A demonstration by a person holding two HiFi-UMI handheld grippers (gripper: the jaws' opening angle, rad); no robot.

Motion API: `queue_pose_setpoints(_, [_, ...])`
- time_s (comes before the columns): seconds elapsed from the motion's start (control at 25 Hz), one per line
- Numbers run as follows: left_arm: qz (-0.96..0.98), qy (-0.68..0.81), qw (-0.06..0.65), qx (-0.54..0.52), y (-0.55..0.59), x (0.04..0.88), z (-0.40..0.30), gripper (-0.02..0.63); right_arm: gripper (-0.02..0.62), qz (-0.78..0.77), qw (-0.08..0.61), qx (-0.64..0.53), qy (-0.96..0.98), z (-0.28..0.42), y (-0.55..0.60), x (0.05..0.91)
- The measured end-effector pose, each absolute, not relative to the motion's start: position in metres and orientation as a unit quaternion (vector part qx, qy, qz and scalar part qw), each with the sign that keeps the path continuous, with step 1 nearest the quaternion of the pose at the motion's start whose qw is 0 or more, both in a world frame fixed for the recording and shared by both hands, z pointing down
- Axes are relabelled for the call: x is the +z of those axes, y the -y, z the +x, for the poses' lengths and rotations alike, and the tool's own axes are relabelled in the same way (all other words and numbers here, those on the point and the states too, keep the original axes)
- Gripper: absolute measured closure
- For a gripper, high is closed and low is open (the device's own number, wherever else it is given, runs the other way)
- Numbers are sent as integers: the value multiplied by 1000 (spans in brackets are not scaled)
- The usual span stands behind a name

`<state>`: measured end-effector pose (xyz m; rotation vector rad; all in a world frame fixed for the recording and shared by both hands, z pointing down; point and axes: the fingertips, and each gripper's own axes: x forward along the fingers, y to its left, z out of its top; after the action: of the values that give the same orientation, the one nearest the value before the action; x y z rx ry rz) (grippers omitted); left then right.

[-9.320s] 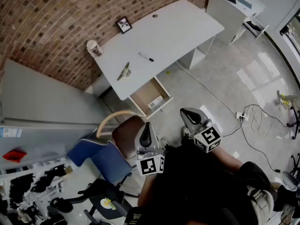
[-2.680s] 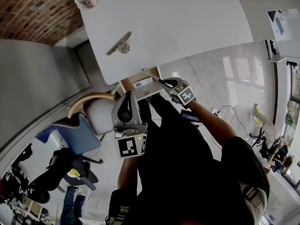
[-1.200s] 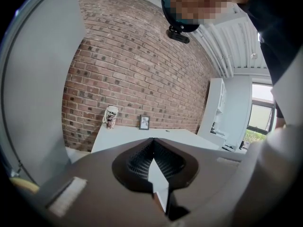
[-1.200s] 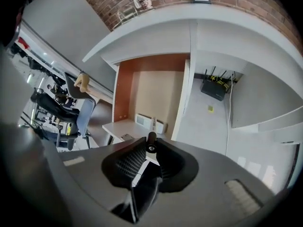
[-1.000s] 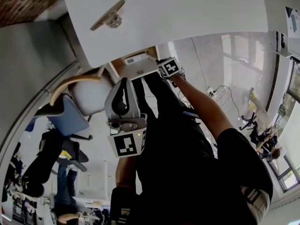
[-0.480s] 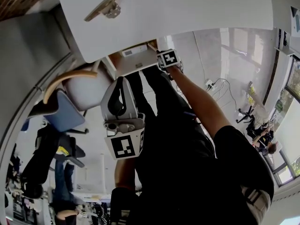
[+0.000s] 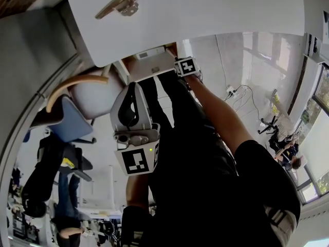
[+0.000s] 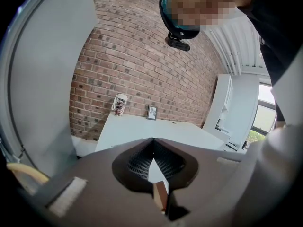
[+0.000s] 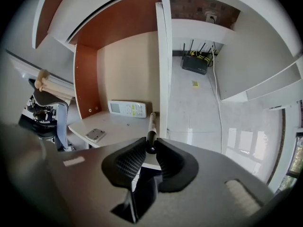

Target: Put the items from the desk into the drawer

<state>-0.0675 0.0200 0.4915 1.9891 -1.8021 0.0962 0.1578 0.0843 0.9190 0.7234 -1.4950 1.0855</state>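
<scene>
The right gripper [image 9: 150, 148] clamps a marker pen [image 9: 152, 123] by its end, above the open drawer [image 9: 113, 125] near a white remote control [image 9: 127, 109]; the left gripper [image 8: 153, 142] has its jaws pressed together, empty

No legible text, remote [image 9: 127, 109] print — too small

The drawer [image 9: 87, 79] has reddish wood-look sides and a pale matt floor. In the drawer lie a white plastic remote [image 9: 129, 109] and a dull metal plate [image 9: 95, 135]. Over the drawer's edge, the marker [image 9: 151, 124] looks like smooth dark plastic. Beside the drawer, floor tiles [image 9: 189, 108] shine glossy.
</scene>
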Motion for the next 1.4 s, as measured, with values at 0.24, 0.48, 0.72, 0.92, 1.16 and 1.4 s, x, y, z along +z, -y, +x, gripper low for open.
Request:
queue_pose_setpoints(0.24, [721, 653, 231, 40, -25, 500, -70, 591, 523, 311, 548, 456, 628, 164, -89, 925])
queue_pose_setpoints(0.48, [722, 653, 226, 36, -27, 500, -69, 591, 501, 327, 567, 439, 616, 176, -85, 926])
queue_pose_setpoints(0.72, [721, 654, 228, 32, -30, 497, -66, 591, 451, 330, 564, 436, 619, 175, -85, 920])
queue_pose_setpoints(0.92, [725, 650, 223, 30, -35, 493, -62, 591, 440, 311, 509, 479, 643, 144, -87, 912])
queue_pose_setpoints(1.16, [722, 657, 214, 24, -36, 480, -63, 591, 453, 312, 503, 463, 660, 144, -79, 890])
queue_pose_setpoints(1.4, [726, 659, 196, 18, -40, 449, -60, 591, 565, 307, 513, 418, 684, 146, -67, 847])
